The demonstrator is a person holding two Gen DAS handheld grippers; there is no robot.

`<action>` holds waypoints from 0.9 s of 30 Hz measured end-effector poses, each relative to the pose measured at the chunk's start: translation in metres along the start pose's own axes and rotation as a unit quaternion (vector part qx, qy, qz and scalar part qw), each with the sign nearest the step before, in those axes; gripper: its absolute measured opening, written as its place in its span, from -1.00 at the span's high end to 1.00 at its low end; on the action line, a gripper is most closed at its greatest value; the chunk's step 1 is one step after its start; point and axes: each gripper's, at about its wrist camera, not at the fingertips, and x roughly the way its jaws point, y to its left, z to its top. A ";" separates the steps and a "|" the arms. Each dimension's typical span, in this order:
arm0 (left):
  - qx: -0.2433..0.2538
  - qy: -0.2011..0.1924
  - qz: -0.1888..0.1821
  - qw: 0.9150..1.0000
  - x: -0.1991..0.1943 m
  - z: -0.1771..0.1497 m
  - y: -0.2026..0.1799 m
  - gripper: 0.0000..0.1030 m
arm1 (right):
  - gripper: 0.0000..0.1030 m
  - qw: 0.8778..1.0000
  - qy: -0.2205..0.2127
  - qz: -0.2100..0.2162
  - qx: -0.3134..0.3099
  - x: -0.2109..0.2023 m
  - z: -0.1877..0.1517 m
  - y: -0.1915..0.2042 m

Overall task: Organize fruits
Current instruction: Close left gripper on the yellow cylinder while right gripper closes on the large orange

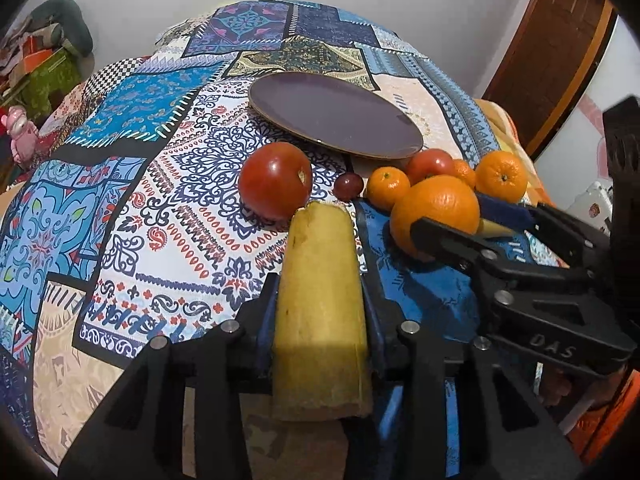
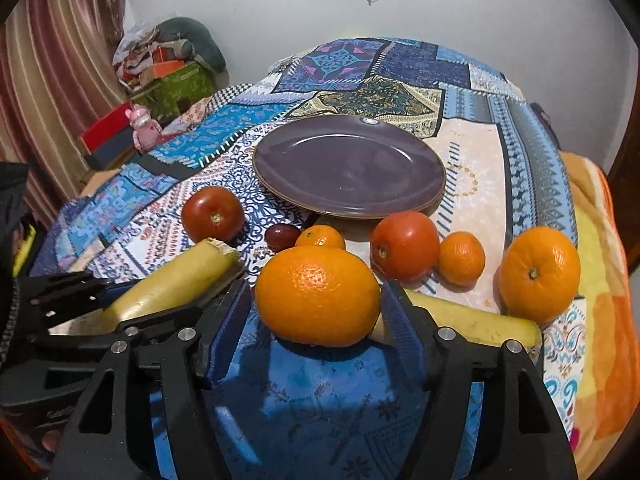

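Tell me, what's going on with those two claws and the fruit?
Left gripper shut on banana piece. Right gripper straddles big orange, pads not touching. Purple plate bare, path unblocked.

- A patchwork-print cloth [image 2: 472,184] covers the surface (table or bed, cannot tell).
- A purple plate [image 2: 348,164] lies on the cloth, empty.
- In front of it: two tomatoes [image 2: 213,213] [image 2: 405,245], a dark grape [image 2: 281,236], three mandarins [image 2: 321,237] [image 2: 461,257] [image 2: 539,273], a big orange [image 2: 318,296].
- A banana piece [image 2: 476,324] lies behind the big orange, to its right.
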 end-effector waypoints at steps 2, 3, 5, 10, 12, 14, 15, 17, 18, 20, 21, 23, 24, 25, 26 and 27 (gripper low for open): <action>0.003 0.001 0.004 1.000 0.002 0.000 -0.001 0.24 | -0.25 1.000 0.000 -0.008 -0.009 0.002 0.000 0.001; 0.004 0.001 0.002 1.000 0.003 0.001 -0.001 0.24 | -0.22 1.000 -0.001 -0.010 -0.012 0.002 0.000 0.001; 0.003 0.001 -0.002 1.000 0.006 0.002 0.001 0.23 | -0.21 1.000 -0.002 -0.007 -0.010 0.002 0.001 -0.001; 0.020 0.000 0.017 1.000 0.013 0.005 -0.003 0.22 | -0.18 1.000 0.006 0.016 0.009 -0.004 0.002 -0.006; 0.036 -0.001 0.031 0.999 0.015 0.005 -0.009 0.24 | -0.18 0.999 0.011 0.039 0.022 -0.009 0.000 -0.009; 0.039 0.001 0.030 0.999 0.013 0.005 -0.010 0.25 | -0.18 0.998 0.013 0.046 0.027 -0.013 -0.002 -0.009; 0.036 0.002 0.026 0.999 0.012 0.005 -0.008 0.25 | -0.18 0.998 0.013 0.048 0.027 -0.017 -0.004 -0.008; 0.031 0.006 0.020 0.999 0.008 0.003 -0.005 0.25 | -0.18 0.998 0.014 0.053 0.029 -0.023 -0.008 -0.008; 0.029 0.007 0.018 0.999 0.006 0.001 -0.005 0.25 | -0.18 0.998 0.016 0.057 0.030 -0.025 -0.010 -0.008; 0.030 0.008 0.015 0.999 0.000 -0.003 -0.004 0.25 | -0.18 0.997 0.019 0.062 0.029 -0.031 -0.014 -0.007; 0.030 0.009 0.013 0.999 -0.002 -0.005 -0.004 0.25 | -0.18 0.997 0.021 0.063 0.029 -0.033 -0.015 -0.007; 0.033 0.010 0.012 0.999 -0.006 -0.009 -0.004 0.25 | -0.18 0.997 0.026 0.065 0.027 -0.034 -0.018 -0.007; 0.036 0.010 0.011 0.999 -0.007 -0.010 -0.005 0.25 | -0.18 0.997 0.028 0.066 0.027 -0.033 -0.019 -0.007; 0.039 0.010 0.012 0.999 -0.007 -0.011 -0.005 0.25 | -0.18 0.997 0.029 0.066 0.027 -0.032 -0.020 -0.008; 0.040 0.012 0.013 0.999 -0.006 -0.011 -0.005 0.25 | -0.19 0.997 0.030 0.066 0.028 -0.031 -0.020 -0.008; 0.041 0.013 0.015 0.999 -0.005 -0.011 -0.005 0.25 | -0.19 0.997 0.030 0.066 0.029 -0.029 -0.021 -0.008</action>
